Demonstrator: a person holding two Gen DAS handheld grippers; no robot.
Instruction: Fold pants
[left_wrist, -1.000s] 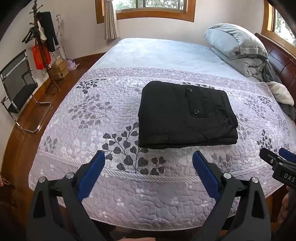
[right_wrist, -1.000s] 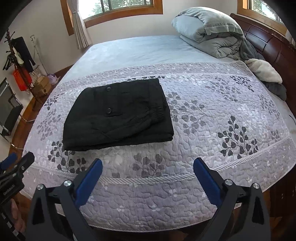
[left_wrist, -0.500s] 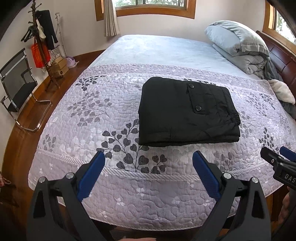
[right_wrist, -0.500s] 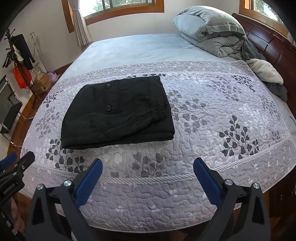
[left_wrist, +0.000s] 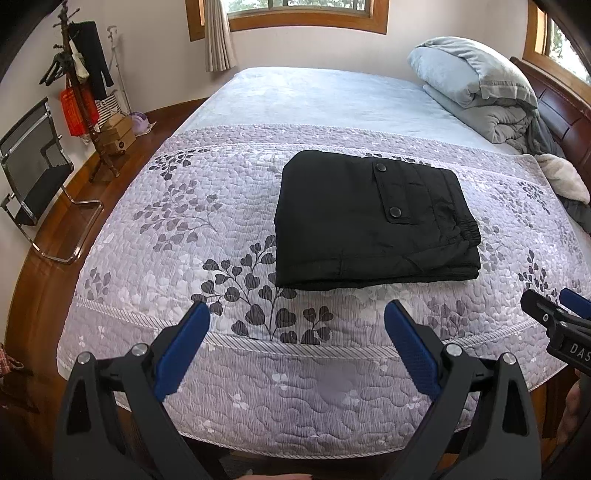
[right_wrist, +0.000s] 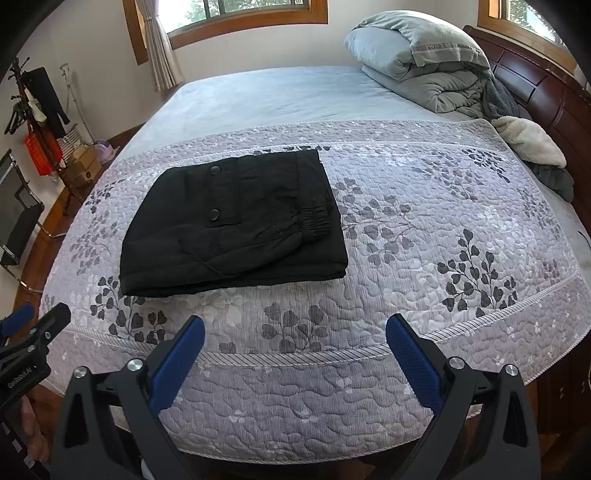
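My left gripper (left_wrist: 295, 317) & right gripper (right_wrist: 295, 332) hung over the near edge of the bed (left_wrist: 295, 387), both w/ jaws spread wide, holding nothing. Beyond them the pants (left_wrist: 373, 221) lay folded flat on the quilt (right_wrist: 424, 258). Pillows (right_wrist: 406, 51) sat far right.

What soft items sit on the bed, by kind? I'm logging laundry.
Folded black pants: 1
Grey comforter bundle: 1
Cream fleece item: 1
Dark grey garment: 1
Total: 4
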